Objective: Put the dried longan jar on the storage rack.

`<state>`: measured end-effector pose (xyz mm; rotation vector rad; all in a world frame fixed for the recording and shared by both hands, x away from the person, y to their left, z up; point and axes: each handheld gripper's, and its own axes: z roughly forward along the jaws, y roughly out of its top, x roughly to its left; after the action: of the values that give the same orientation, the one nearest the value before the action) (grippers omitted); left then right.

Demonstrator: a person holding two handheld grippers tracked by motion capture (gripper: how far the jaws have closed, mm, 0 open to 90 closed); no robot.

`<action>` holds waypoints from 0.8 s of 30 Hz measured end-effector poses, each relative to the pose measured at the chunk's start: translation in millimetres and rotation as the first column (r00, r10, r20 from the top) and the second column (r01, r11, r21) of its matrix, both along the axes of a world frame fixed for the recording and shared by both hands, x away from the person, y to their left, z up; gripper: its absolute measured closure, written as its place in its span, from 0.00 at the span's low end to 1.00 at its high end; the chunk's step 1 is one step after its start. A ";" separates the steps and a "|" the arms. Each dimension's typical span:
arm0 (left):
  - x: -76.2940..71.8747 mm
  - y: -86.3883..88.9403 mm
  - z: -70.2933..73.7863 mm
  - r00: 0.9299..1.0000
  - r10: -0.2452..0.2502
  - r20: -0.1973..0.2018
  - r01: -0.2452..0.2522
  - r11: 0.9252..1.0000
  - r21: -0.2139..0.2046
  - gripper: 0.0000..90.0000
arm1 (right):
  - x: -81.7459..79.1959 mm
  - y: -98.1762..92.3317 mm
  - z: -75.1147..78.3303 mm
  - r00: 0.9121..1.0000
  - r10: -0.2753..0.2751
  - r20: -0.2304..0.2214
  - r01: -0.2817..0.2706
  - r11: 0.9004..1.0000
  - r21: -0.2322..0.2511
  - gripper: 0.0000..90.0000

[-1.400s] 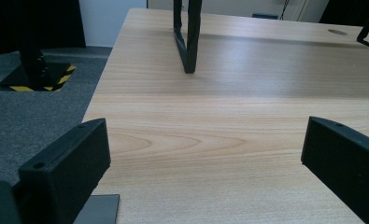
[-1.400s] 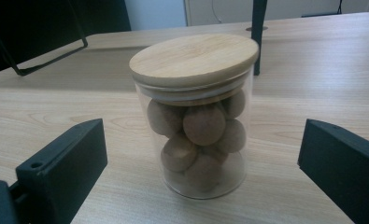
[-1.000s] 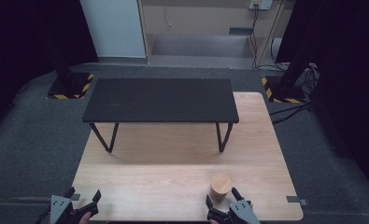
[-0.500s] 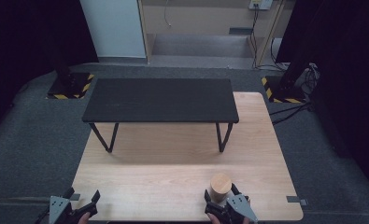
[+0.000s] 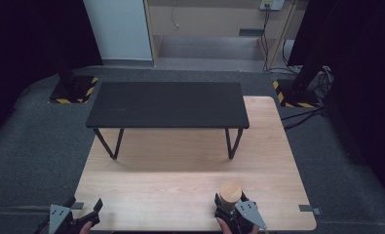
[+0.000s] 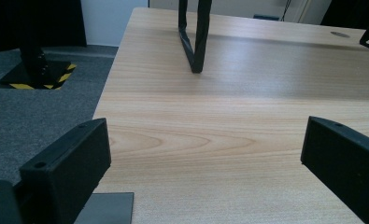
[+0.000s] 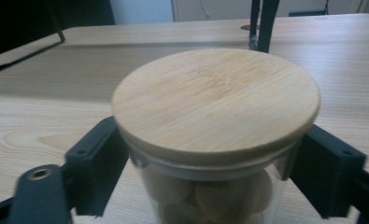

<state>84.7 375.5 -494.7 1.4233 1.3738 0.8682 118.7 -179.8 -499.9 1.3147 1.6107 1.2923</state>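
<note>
**Right claw seating on the jar**

We have the right claw (image 5: 227, 210) at the lower right of the high view, its jaws just closing onto the jar (image 5: 230, 193), 1 pad on each side of the glass below the lid (image 7: 216, 102). We judge the grip should stay level and under the lid rim before any lift. The jar stands upright on the surface (image 5: 180, 185): clear glass, round bamboo lid, pale rounded pieces inside. Left claw (image 5: 78, 214), lower left, spread wide with nothing between.
</note>
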 end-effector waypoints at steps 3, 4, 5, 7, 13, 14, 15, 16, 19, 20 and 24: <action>-0.2 0.1 -0.8 1.000 -0.001 0.000 0.001 1.000 -0.003 0.00 | 0.3 0.2 1.2 1.000 -0.005 -0.004 0.005 1.000 -0.003 0.27; -0.2 0.1 -0.8 1.000 -0.001 0.000 0.001 1.000 -0.003 0.00 | 0.3 0.2 1.2 1.000 -0.005 -0.004 0.005 1.000 -0.003 0.27; -0.3 -0.1 -0.9 1.000 -0.002 -0.001 0.002 1.000 -0.002 0.00 | 0.1 1.9 3.1 1.000 -0.008 -0.007 0.008 1.000 -0.016 0.27; -0.5 0.1 -0.8 1.000 -0.002 -0.001 0.002 1.000 -0.003 0.00 | 0.3 2.4 5.3 1.000 -0.010 -0.014 0.010 1.000 -0.018 0.27; 0.4 0.7 0.0 1.000 -0.007 -0.003 0.007 1.000 -0.001 0.01 | -1.4 0.2 20.7 1.000 0.000 -0.026 0.000 1.000 -0.014 0.27; 0.5 0.6 0.1 1.000 -0.007 -0.002 0.007 1.000 -0.002 0.01 | -2.0 -0.2 25.2 1.000 0.005 -0.023 -0.005 1.000 -0.018 0.27; 0.8 0.2 -0.2 1.000 -0.007 0.000 0.007 1.000 -0.005 0.01 | -2.4 -0.5 28.9 1.000 0.007 -0.021 -0.008 1.000 -0.020 0.27; 0.8 0.2 -0.2 1.000 -0.007 0.000 0.007 1.000 -0.005 0.01 | -3.0 -1.1 35.6 1.000 0.012 -0.016 -0.012 1.000 -0.018 0.28; 2.0 0.3 0.1 1.000 -0.011 -0.003 0.011 1.000 -0.003 0.01 | -3.2 -3.0 45.8 1.000 0.019 -0.009 -0.019 1.000 -0.013 0.28; 2.8 -0.3 0.1 1.000 -0.011 -0.004 0.011 1.000 -0.005 0.01 | -1.9 -6.3 60.1 1.000 0.028 -0.005 -0.028 1.000 0.000 0.28; 3.0 -0.2 1.0 1.000 -0.009 -0.002 0.009 1.000 -0.006 0.01 | 1.1 -11.1 82.6 0.999 0.044 0.023 -0.045 0.999 0.014 0.28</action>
<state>87.8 375.3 -493.6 1.4253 1.3693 0.8557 119.8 -190.9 -417.2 1.2755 1.6261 1.3435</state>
